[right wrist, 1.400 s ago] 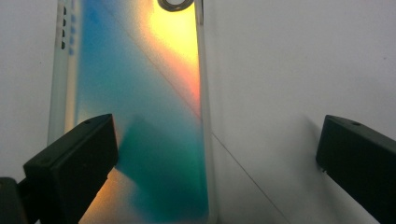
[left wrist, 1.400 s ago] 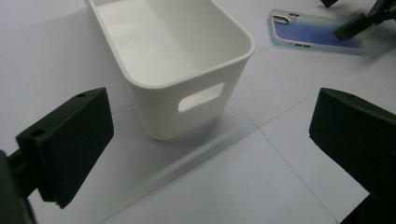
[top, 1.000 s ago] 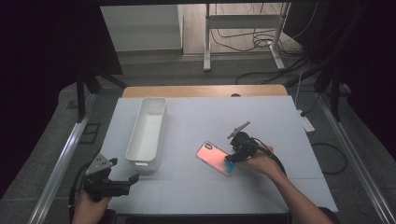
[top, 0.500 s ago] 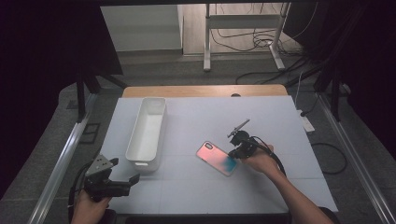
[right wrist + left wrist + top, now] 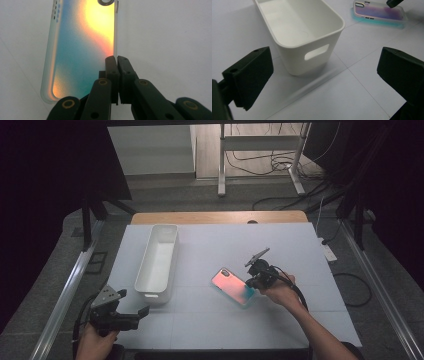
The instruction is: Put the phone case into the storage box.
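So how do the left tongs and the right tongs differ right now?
The left tongs stand wide open over bare table before the white bin; the right tongs have just closed, pinching the side wall of the phone case. The left tongs sit at the table's near left corner, the right tongs mid-table. Both have black jaws.

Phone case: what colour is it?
The phone case is iridescent: teal blending into orange-yellow; clearest in the right gripper view.

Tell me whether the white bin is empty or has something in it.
Empty. The left gripper view shows the white bin with a bare floor; the phone case lies outside it on the table.
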A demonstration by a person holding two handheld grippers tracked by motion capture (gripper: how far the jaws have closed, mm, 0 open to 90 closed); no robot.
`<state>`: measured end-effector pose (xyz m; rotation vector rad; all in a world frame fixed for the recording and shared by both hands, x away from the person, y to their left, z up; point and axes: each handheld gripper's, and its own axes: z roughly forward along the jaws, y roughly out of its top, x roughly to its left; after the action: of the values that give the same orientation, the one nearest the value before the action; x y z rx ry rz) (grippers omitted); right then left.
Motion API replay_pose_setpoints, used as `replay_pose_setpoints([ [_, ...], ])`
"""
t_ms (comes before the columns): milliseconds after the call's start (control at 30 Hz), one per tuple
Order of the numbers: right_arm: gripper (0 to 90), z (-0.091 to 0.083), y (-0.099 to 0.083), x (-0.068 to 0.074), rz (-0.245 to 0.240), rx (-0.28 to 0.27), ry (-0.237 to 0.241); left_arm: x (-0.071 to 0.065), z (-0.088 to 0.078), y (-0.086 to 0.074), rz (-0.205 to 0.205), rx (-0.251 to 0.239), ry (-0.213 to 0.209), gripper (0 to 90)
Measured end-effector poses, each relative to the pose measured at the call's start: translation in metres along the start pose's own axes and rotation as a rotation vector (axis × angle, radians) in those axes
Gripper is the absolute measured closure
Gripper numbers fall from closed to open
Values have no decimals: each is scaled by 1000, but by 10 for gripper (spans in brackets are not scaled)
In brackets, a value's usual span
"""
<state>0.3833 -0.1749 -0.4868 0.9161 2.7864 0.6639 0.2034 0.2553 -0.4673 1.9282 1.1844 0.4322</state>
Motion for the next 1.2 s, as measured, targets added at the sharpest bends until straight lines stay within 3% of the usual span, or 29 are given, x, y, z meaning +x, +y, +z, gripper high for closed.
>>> replay_pose_setpoints([
  [500, 880, -31, -5, 2, 33, -130, -10, 1, 0, 1, -20, 0, 14, 7],
  [833, 882, -49, -13, 4, 46, -188, -24, 0, -1, 3, -20, 17, 20, 7],
  [1200, 883, -64, -21, 8, 52, -253, -25, -5, -4, 17, -5, -23, -10, 3],
])
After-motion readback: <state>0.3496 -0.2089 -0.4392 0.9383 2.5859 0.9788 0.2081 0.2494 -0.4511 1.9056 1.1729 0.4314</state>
